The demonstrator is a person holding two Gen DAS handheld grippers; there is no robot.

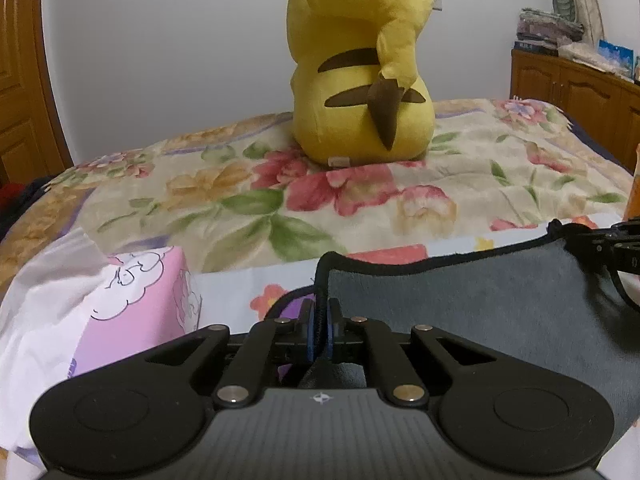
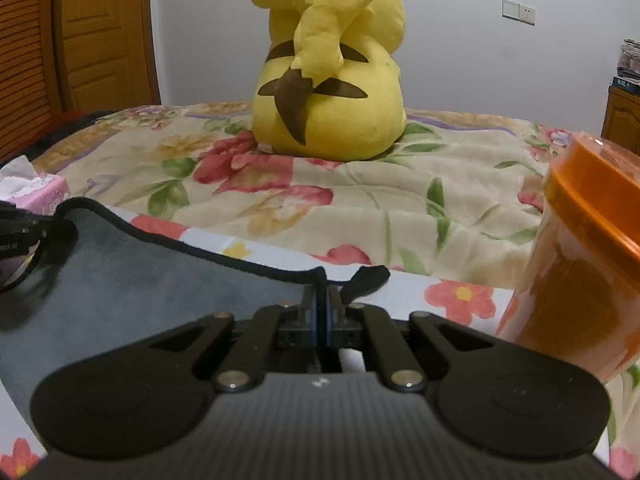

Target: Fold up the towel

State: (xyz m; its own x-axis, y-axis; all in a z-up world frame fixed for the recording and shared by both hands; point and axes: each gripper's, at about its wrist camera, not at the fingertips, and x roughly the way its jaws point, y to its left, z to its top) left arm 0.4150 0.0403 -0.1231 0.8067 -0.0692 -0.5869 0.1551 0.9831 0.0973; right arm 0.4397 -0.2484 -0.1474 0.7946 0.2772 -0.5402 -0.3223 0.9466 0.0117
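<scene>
A grey towel (image 1: pixel 472 304) with black edging hangs stretched between my two grippers above the flowered bed; it also shows in the right wrist view (image 2: pixel 132 276). My left gripper (image 1: pixel 320 320) is shut on the towel's left corner, its black edge pinched between the blue pads. My right gripper (image 2: pixel 320 308) is shut on the towel's right corner. The right gripper (image 1: pixel 612 248) shows at the right edge of the left wrist view, and the left gripper (image 2: pixel 24 236) at the left edge of the right wrist view.
A big yellow plush toy (image 1: pixel 360 72) sits on the floral quilt (image 1: pixel 460 184) ahead. A pink tissue box (image 1: pixel 132 304) lies to the left. An orange jar (image 2: pixel 576 264) stands close on the right. Wooden cabinets (image 1: pixel 576 84) stand at the far right.
</scene>
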